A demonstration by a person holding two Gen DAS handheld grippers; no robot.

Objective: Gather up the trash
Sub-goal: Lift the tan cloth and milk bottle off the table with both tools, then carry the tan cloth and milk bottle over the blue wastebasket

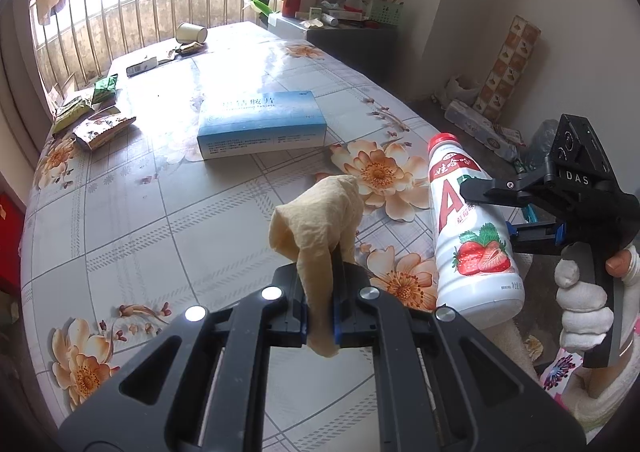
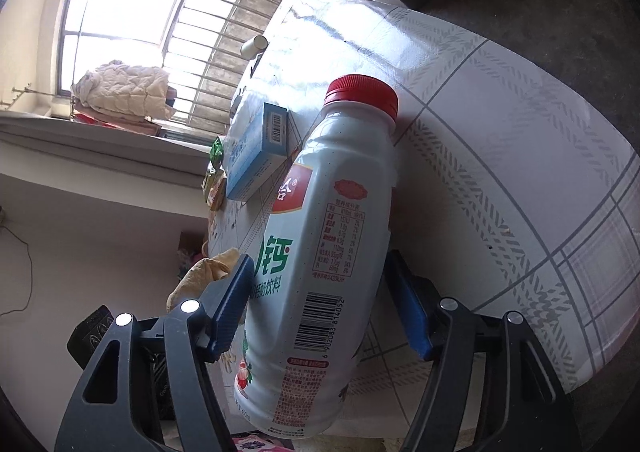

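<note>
My left gripper point(image 1: 320, 288) is shut on a crumpled tan paper napkin point(image 1: 316, 220) and holds it above the flowered table point(image 1: 160, 236). My right gripper point(image 2: 320, 292) is shut on a white strawberry milk bottle point(image 2: 320, 252) with a red cap, held in the air at the table's right edge; the bottle point(image 1: 472, 228) and the right gripper point(image 1: 492, 212) also show in the left wrist view. The napkin point(image 2: 208, 272) shows at the left of the right wrist view.
On the table lie a blue tablet box point(image 1: 260, 124), several snack wrappers point(image 1: 96, 120) at the far left, a paper cup point(image 1: 192, 34) on its side and a small pack point(image 1: 142, 66). A cluttered cabinet point(image 1: 340, 20) stands behind. Bags and rubbish point(image 1: 480, 128) lie on the floor at right.
</note>
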